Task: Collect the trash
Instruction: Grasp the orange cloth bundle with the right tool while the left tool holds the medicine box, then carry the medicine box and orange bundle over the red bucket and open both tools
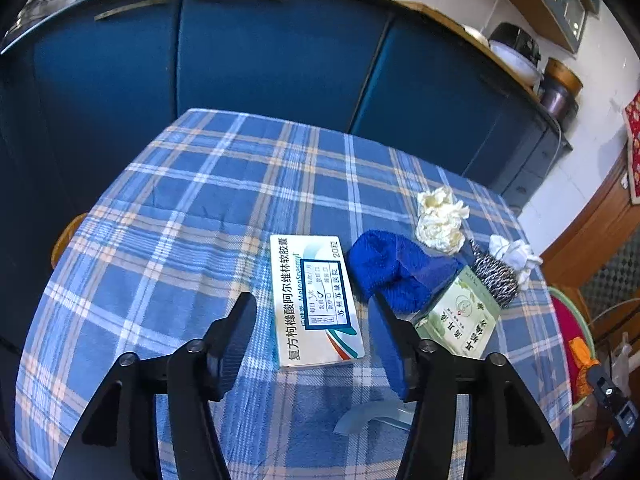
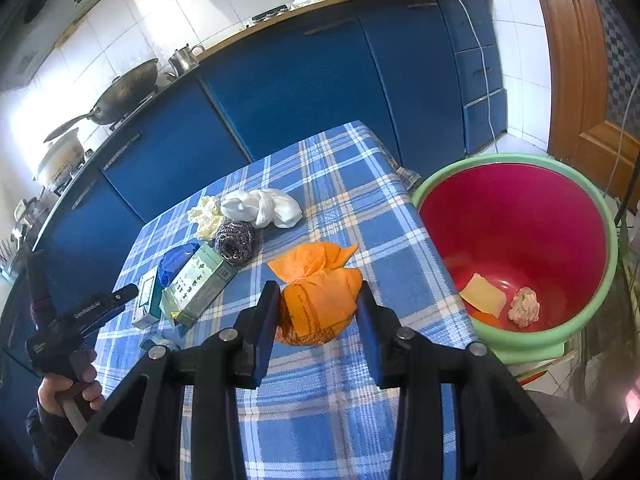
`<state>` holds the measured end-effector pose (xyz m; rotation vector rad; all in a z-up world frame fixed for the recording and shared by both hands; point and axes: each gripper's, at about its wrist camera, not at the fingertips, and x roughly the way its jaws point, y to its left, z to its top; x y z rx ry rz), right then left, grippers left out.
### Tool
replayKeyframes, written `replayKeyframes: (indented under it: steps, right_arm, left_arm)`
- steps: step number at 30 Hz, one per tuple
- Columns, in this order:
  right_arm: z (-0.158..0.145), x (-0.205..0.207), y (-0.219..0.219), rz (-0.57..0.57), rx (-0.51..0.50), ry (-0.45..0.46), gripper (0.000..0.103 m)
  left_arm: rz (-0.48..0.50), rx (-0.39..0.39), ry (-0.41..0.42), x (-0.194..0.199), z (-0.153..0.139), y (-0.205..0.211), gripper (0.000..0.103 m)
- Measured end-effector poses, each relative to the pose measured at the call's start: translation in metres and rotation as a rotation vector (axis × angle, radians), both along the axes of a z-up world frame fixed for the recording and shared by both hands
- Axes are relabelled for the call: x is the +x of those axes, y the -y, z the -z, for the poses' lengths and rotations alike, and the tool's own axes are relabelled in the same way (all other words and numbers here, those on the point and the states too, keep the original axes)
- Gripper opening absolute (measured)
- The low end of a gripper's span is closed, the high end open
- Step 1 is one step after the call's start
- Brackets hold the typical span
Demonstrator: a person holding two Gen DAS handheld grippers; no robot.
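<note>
Right gripper [image 2: 318,312]: pinched on an orange crumpled wrapper [image 2: 320,296], which is held between both pads above the checked tablecloth [image 2: 352,208].
Left gripper [image 1: 312,320]: spread, nothing gripped; a white medicine box [image 1: 316,300] is seen lying flat on the cloth between and just beyond the fingertips, untouched by the pads.
Left hand [image 2: 68,392]: seen at the near left of the right wrist view, wrapped around the handle of its gripper.
Bin [image 2: 600,216]: a green bucket with a red inside, placed to the right of the table, beside its edge; a yellow scrap [image 2: 482,295] and a pale crumpled wad [image 2: 524,306] are seen at its bottom.
Remaining trash: a green carton [image 2: 200,284] and a blue knitted bundle [image 2: 176,260] are found just right of the white box; a speckled scouring ball [image 2: 235,240], a cream tissue wad [image 2: 206,216] and a white crumpled cloth [image 2: 264,206] are grouped farther back.
Loose item: a pale blue plastic strip [image 1: 360,416] is seen on the near cloth, partly hidden under the left gripper's right finger.
Background: blue cabinets [image 2: 304,76] are set behind the table, with a wok [image 2: 124,92] on the counter.
</note>
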<state>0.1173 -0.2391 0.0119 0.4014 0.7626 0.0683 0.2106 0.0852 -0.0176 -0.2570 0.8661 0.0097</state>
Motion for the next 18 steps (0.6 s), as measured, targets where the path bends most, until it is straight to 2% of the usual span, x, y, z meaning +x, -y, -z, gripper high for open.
replayKeyframes:
  steps: [10,14,16,18]
  right_arm:
    - [0.002,-0.006,0.012,0.015,0.026,-0.003,0.041]
    - [0.002,-0.008,0.018,0.025,0.042,0.001,0.041]
    - [0.002,-0.009,0.021,0.028,0.051,0.001,0.042]
    - [0.003,-0.01,0.023,0.03,0.055,0.001,0.042]
  left_arm:
    - [0.007,0.03,-0.087,0.021,0.019,0.009,0.061]
    - [-0.007,0.047,-0.085,0.024,0.023,0.008,0.061]
    - [-0.007,0.049,-0.078,0.025,0.024,0.007,0.054]
    - [-0.008,0.047,-0.074,0.025,0.024,0.006,0.054]
